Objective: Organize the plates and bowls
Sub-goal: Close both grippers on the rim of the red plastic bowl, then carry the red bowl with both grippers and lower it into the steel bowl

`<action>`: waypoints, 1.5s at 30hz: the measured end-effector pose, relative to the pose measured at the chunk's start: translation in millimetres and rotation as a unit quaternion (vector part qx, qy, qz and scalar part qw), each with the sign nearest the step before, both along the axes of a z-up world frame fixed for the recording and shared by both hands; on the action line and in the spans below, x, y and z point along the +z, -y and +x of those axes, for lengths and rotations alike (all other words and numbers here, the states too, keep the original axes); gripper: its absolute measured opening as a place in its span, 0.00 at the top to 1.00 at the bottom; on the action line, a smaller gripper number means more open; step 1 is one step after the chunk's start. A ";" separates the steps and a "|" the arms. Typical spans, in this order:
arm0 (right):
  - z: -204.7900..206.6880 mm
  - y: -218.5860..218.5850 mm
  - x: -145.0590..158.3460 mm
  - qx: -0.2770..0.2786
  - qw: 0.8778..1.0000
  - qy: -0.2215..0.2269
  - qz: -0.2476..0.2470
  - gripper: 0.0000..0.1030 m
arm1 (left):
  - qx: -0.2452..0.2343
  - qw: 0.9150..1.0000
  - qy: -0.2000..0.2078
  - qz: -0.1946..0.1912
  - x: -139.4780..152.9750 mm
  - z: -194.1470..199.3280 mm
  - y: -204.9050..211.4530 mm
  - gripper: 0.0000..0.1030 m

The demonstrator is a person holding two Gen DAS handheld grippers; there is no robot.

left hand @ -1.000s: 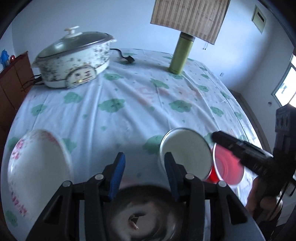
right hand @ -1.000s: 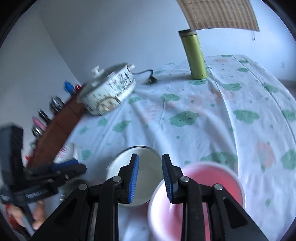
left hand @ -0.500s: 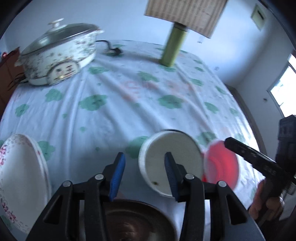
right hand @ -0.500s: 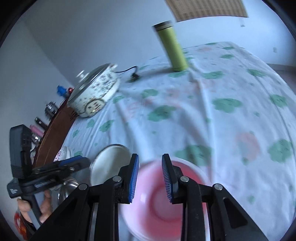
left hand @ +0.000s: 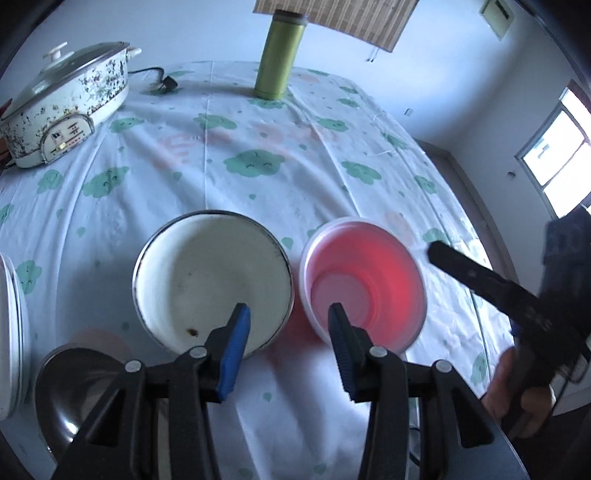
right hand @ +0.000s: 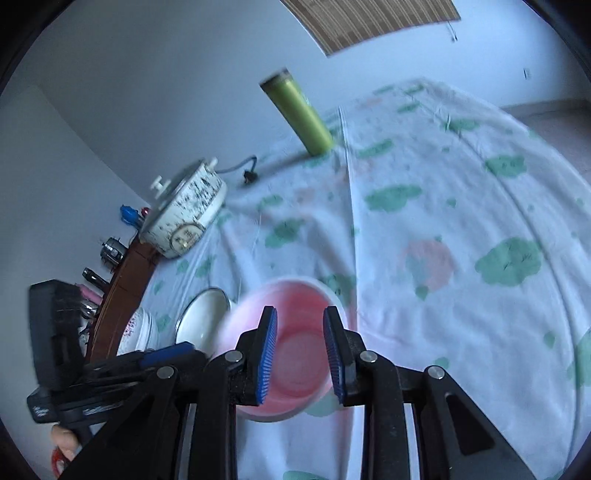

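Two bowls: pink bowl under parted right claw, untouched.

A speckled electric cooker with a glass lid is sitting at the far left of the bench, which is wearing a white cloth printed with green clouds. Its black cord is trailing just beside it. A green flask is standing upright at the far edge, under a hanging bamboo blind. A window is glowing at the right.
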State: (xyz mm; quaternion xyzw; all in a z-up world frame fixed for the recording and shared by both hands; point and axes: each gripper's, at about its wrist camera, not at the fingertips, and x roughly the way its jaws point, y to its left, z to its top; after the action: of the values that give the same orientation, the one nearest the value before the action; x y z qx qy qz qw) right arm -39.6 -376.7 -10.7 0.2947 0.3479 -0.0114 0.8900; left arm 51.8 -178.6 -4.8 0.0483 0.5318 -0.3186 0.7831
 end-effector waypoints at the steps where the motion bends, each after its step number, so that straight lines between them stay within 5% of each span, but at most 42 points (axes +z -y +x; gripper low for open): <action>1: -1.1 -0.3 0.9 -0.003 1.000 0.000 -0.010 0.72 | 0.004 1.000 -0.002 0.003 -1.9 1.4 1.8 0.59; 4: 4.6 -2.9 -7.5 0.002 0.999 -0.027 -0.036 0.72 | 0.007 1.000 -0.005 0.001 -4.2 1.5 6.7 0.59; 13: 20.8 -3.7 -43.8 0.038 0.996 -0.084 0.005 0.72 | 0.010 1.000 0.001 0.016 -12.3 -5.7 22.9 0.59; 15: 20.9 -5.9 -50.5 0.047 0.994 -0.092 0.027 0.83 | 0.009 1.000 -0.004 0.011 -14.1 -5.6 24.4 0.59; 17: 19.9 -10.6 -50.7 0.059 0.993 -0.091 0.039 0.94 | 0.003 1.000 -0.014 0.000 -13.7 -6.5 23.3 0.59; 28: 4.4 -40.2 -23.6 0.102 0.988 -0.061 0.098 0.94 | -0.008 1.000 0.015 -0.023 18.3 -20.7 -14.7 0.61; 30: 4.9 -56.1 -11.3 0.116 0.988 -0.053 0.090 0.94 | -0.002 0.999 0.019 -0.027 24.0 -20.9 -30.0 0.76; 34: 14.5 -101.5 13.3 0.145 0.988 -0.042 0.046 0.94 | 0.021 0.998 0.044 -0.027 36.8 -22.7 -70.8 0.75; 40: 43.0 -159.4 15.8 0.200 0.978 -0.037 0.055 0.94 | 0.066 0.995 0.076 0.002 39.9 -18.9 -127.8 0.75; 45: 56.1 -203.5 7.6 0.212 0.975 -0.055 -0.024 0.94 | 0.103 0.991 0.075 0.034 22.0 -6.2 -156.6 0.75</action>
State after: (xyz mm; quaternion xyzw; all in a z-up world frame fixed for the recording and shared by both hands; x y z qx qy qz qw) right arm 16.5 -173.2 -3.1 0.1914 0.4508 0.1527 0.8584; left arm 45.5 -22.0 17.2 0.0432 0.4840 -0.2138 0.8474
